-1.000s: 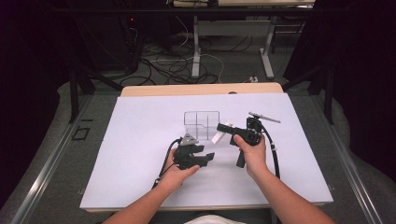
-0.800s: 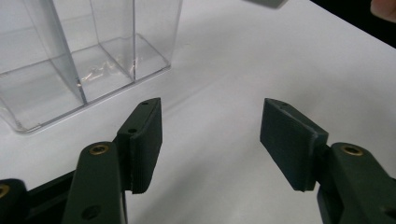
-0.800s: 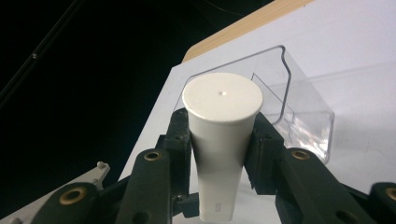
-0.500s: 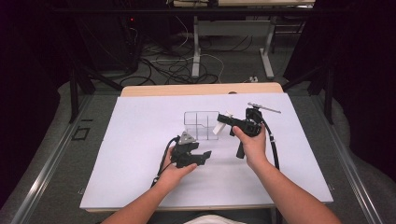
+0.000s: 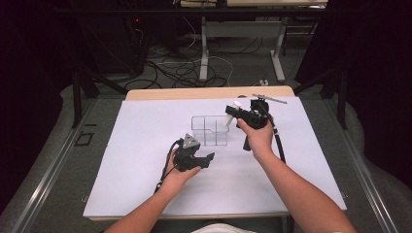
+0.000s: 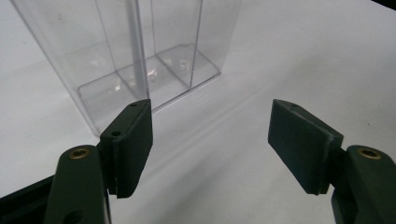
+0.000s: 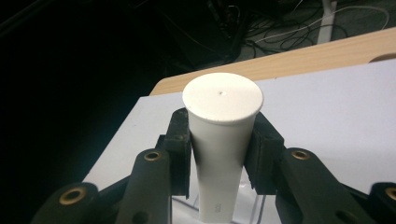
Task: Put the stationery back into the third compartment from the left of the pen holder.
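A clear plastic compartment box [image 5: 210,130] stands on the white table sheet [image 5: 136,145]. My right gripper [image 5: 232,111] is shut on a white capped tube [image 5: 227,120], held above the box's right end. In the right gripper view the tube [image 7: 222,121] stands cap up between the pads [image 7: 180,149], with the box rim [image 7: 254,212] below. My left gripper [image 5: 210,158] rests low on the sheet just in front of the box. Its jaws have just been opening and nothing is between them. In the left gripper view the gripper [image 6: 212,126] points at the box [image 6: 135,51].
The sheet covers most of a wooden table whose far edge [image 5: 209,93] shows. Beyond it are cables on the floor [image 5: 180,68] and white desk legs [image 5: 204,53]. Each gripper trails a black cable [image 5: 281,145].
My right gripper has lifted the white tube up and farther from me, over the box's right end. The left hand stayed in place and its jaws stand wider.
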Demonstrator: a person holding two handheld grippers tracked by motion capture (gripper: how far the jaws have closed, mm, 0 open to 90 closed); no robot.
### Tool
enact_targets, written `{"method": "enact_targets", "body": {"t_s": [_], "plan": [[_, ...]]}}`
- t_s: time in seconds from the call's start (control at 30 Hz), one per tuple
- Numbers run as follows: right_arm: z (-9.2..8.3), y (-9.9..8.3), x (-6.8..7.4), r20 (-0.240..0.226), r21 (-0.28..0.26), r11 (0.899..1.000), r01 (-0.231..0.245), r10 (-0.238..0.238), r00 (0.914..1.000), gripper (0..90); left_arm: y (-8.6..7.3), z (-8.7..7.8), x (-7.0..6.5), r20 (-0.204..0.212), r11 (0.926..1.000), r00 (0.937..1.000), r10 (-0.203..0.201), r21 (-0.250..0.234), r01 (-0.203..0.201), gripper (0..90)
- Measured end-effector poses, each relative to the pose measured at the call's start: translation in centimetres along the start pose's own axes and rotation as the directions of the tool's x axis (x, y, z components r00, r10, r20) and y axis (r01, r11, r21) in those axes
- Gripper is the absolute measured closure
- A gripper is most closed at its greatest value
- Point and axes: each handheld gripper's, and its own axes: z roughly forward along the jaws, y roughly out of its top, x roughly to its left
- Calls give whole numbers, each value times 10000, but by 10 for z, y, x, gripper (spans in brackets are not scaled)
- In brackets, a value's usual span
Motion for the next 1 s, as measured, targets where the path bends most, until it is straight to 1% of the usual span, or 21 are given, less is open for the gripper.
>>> {"method": "enact_targets", "body": {"t_s": [0.03,0.07,0.1,0.13,0.2,0.23,0.27,0.3,0.33,0.37,0.47,0.53,0.57,0.6,0.63,0.7,0.73,0.77,0.93,1.0], "plan": [[2,1,1,68,62,10000,69,-69,10000,663,0,0,0,-32,9999,9999,-108,-22,108,309],[3,1,2,151,108,9999,73,-75,9999,663,0,0,1,-79,9999,9999,-69,71,70,309],[5,2,2,169,108,9998,191,-192,9997,663,-1,0,1,-111,9998,9997,-202,13,202,308],[8,2,3,282,39,9997,248,-249,9993,663,-1,0,2,-126,9997,9997,-200,167,202,306],[11,2,4,407,77,9988,484,-487,9980,663,-1,0,4,-145,9993,9993,-342,159,344,298],[14,1,5,521,3,9981,610,-609,9968,663,-2,1,5,-160,9990,9990,-415,186,418,279],[15,1,5,551,75,9975,698,-701,9960,663,-2,1,6,-208,9987,9988,-453,211,457,253],[16,1,5,593,92,9969,780,-784,9952,663,-3,2,6,-193,9982,9981,-579,167,583,249],[19,0,5,720,36,9970,778,-778,9944,662,-3,1,7,-273,9983,9983,-521,232,528,244],[21,-1,5,817,55,9956,935,-936,9922,662,-3,1,7,-314,9983,9982,-518,243,525,227],[26,-2,4,1025,26,9948,1014,-1011,9896,662,-3,1,9,-404,9979,9974,-595,227,604,184],[28,-3,3,1058,176,9941,1070,-1083,9885,662,-3,1,9,-469,9973,9966,-672,264,685,162],[29,-4,4,1099,110,9941,1075,-1080,9881,662,-3,1,9,-500,9971,9963,-694,277,708,160],[30,-5,4,1109,191,9935,1123,-1137,9873,662,-3,2,9,-514,9970,9962,-703,293,719,158],[31,-5,4,1133,163,9933,1146,-1157,9868,662,-3,2,10,-511,9969,9961,-724,259,738,154],[32,-7,5,1131,274,9911,1299,-1322,9847,662,-3,3,10,-500,9962,9956,-797,309,813,134],[34,-8,6,1135,240,9904,1359,-1377,9839,662,-3,3,10,-527,9962,9955,-794,324,811,126],[33,-8,7,1091,370,9899,1371,-1404,9841,662,-3,3,10,-625,9960,9949,-792,360,815,121],[37,-14,11,1198,548,9800,1913,-1967,9731,661,-4,5,9,-629,9961,9951,-763,399,789,90],[39,-17,13,1248,664,9732,2203,-2271,9658,661,-5,5,9,-623,9959,9949,-789,399,814,74]]}}
